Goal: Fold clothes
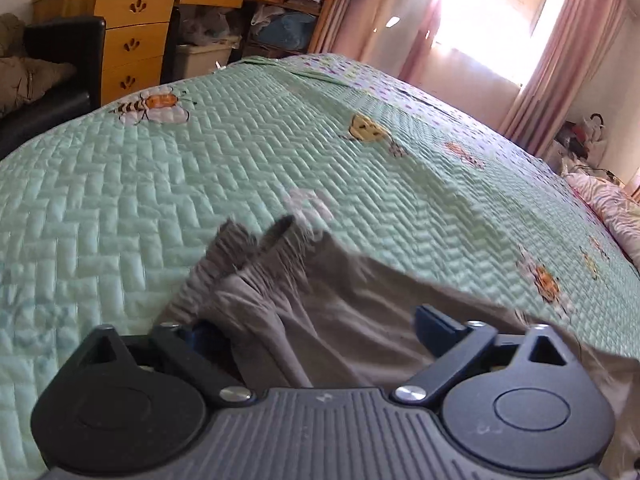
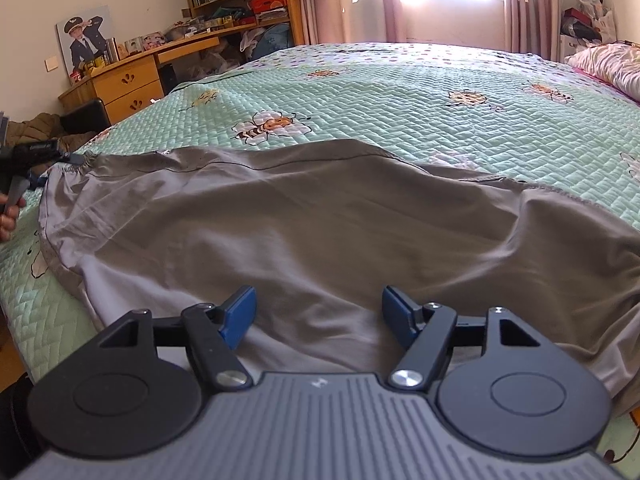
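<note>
Grey trousers (image 2: 320, 216) lie spread flat on the bed (image 2: 400, 92), ready for folding. My left tool (image 1: 308, 332) straddles the waistband unclenched; my right tool (image 2: 318, 312) hovers released above the cloth.

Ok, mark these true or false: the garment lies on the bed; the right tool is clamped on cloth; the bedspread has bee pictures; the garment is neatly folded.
1. The grey garment lies on the bed. True.
2. The right tool is clamped on cloth. False: its jaws stand open above the fabric.
3. The bedspread shows bee pictures. True.
4. The garment is neatly folded. False: it is spread out and wrinkled.
</note>
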